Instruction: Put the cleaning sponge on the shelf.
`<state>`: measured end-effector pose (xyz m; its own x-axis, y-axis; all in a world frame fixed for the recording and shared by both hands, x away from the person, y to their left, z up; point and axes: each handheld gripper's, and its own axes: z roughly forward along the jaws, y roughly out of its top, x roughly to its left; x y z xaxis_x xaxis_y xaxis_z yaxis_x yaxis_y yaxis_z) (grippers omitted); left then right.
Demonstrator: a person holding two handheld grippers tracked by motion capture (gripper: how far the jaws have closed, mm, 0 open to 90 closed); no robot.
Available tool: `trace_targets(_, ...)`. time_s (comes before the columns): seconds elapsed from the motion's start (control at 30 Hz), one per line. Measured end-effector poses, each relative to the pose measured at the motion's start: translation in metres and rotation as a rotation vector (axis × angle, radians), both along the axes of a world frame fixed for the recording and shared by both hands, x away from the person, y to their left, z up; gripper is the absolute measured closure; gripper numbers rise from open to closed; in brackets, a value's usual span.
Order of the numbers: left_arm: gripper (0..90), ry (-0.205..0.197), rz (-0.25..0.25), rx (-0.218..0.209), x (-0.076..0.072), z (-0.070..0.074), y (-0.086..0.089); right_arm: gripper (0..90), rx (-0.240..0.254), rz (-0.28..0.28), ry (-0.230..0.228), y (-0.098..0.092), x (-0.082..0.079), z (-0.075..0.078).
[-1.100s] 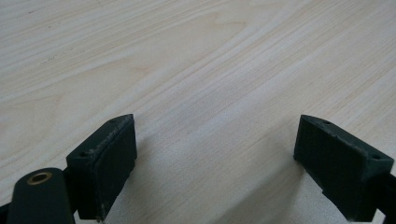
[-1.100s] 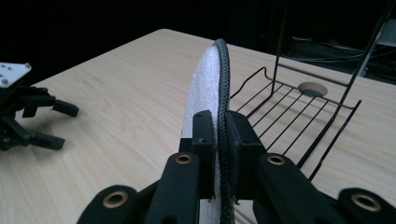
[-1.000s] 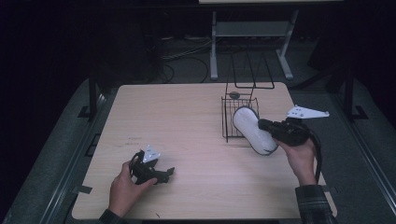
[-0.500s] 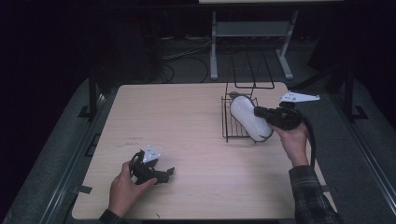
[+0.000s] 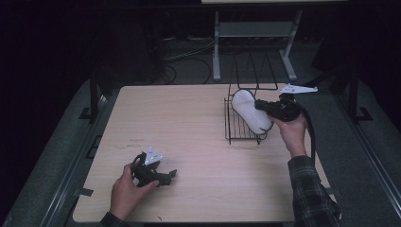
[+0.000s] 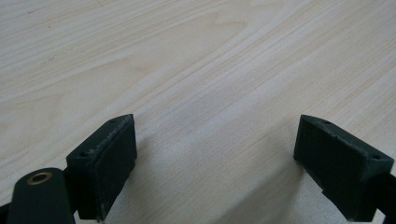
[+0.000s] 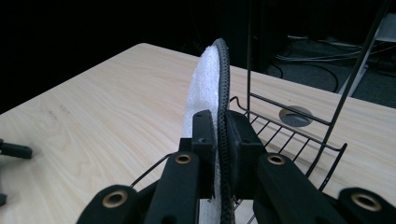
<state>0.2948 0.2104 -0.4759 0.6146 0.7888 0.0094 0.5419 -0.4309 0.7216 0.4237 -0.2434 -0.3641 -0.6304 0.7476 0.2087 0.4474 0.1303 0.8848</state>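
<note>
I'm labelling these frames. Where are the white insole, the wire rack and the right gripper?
white insole (image 5: 248, 113), high view, its white face.
wire rack (image 5: 228, 124), high view, left side wall.
right gripper (image 7: 219, 140), right gripper view, between its fingertips.

Right tongs (image 5: 259, 106) carried white slipper (image 5: 249, 113) farther over wire rack (image 5: 236, 132)

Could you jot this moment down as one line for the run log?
left hand-held gripper: open, on table | right hand-held gripper: shut on white pad | pad: over wire rack

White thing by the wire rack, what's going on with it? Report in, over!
Right gripper shut on the white pad, holding it on edge over the wire rack. Left gripper open, empty, low over the table. Nothing in the way.
</note>
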Motion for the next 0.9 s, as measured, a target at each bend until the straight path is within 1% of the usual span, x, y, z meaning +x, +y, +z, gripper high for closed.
trace_targets(0.07, 12.3, 0.0, 0.0, 0.0, 0.0, 0.0, 0.0, 82.7, 0.004, -0.003, 0.0, 0.0, 0.002, -0.001)
trace_targets(0.1, 12.4, 0.0, 0.0, 0.0, 0.0, 0.0, 0.0, 82.7, 0.006, -0.002, 0.008, 0.001, 0.008, -0.002)
trace_targets(0.13, 12.3, 0.0, 0.0, 0.0, 0.0, 0.0, 0.0, 82.7, 0.003, -0.001, 0.007, 0.001, 0.01, -0.003)
trace_targets(0.27, 12.3, -0.001, 0.001, 0.0, 0.0, 0.0, 0.0, 82.7, 0.017, -0.013, 0.021, 0.002, 0.017, -0.006)
trace_targets(0.3, 12.4, -0.001, 0.001, 0.001, 0.0, 0.0, 0.0, 82.7, 0.022, -0.014, 0.031, 0.001, 0.018, -0.007)
trace_targets(0.37, 12.3, -0.001, 0.001, 0.001, 0.0, 0.0, 0.0, 82.7, 0.018, -0.017, 0.04, 0.001, 0.022, -0.012)
trace_targets(0.4, 12.3, -0.001, 0.001, 0.001, 0.0, 0.0, 0.0, 82.7, 0.018, -0.017, 0.04, 0.001, 0.022, -0.012)
trace_targets(0.43, 12.4, -0.001, 0.001, 0.0, 0.0, 0.0, 0.0, 82.6, 0.012, -0.017, 0.054, 0.001, 0.025, -0.017)
trace_targets(0.5, 12.3, -0.001, 0.001, 0.0, 0.0, 0.0, 0.0, 82.7, 0.011, -0.021, 0.065, 0.003, 0.028, -0.02)
trace_targets(0.63, 12.3, -0.001, 0.001, 0.0, 0.0, 0.0, 0.0, 82.7, 0.007, -0.022, 0.072, 0.007, 0.034, -0.027)
trace_targets(0.7, 12.4, -0.001, 0.001, 0.0, 0.0, 0.0, 0.0, 82.5, 0.004, -0.023, 0.087, 0.008, 0.036, -0.031)
trace_targets(0.8, 12.4, -0.001, 0.001, 0.0, 0.0, 0.0, 0.0, 82.3, 0.022, -0.021, 0.096, 0.008, 0.04, -0.035)
trace_targets(0.9, 12.4, -0.001, 0.002, -0.001, 0.0, 0.0, 0.0, 81.8, 0.022, -0.027, 0.098, 0.009, 0.042, -0.037)
